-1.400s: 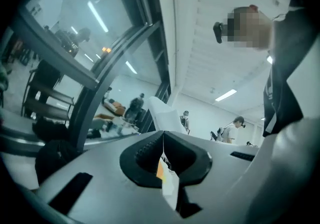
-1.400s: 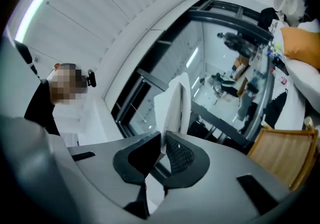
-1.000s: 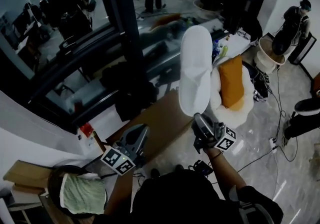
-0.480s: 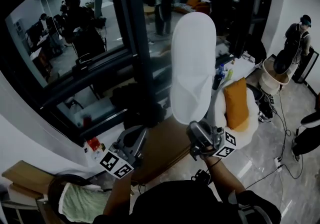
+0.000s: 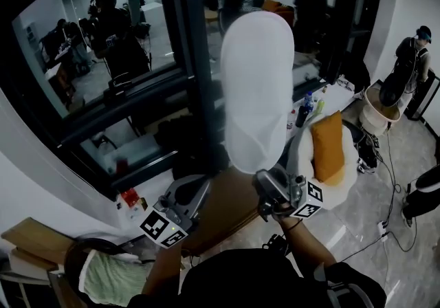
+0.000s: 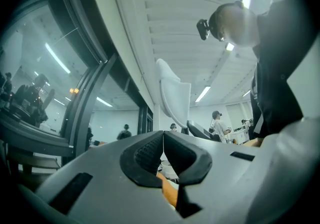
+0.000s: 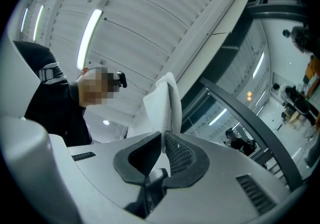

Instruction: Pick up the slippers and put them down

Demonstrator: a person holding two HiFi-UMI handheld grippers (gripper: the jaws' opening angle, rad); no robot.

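Observation:
One white slipper stands upright in the air, sole toward the head view, filling the middle of the picture. My right gripper is shut on its lower edge. In the right gripper view the white edge of the slipper rises from between the pressed pads. My left gripper sits lower left of the slipper, apart from it, shut with nothing in it. In the left gripper view the pads meet, and the slipper shows beyond them. A second slipper is not in view.
A dark window frame post stands just left of the slipper. Below the grippers lies a brown tabletop. An orange cushion rests on a white chair at right. A dark bin with a green cloth sits lower left. People stand behind.
Both grippers have risen. The slipper went up with the right gripper and now looms larger and closer to the head camera.

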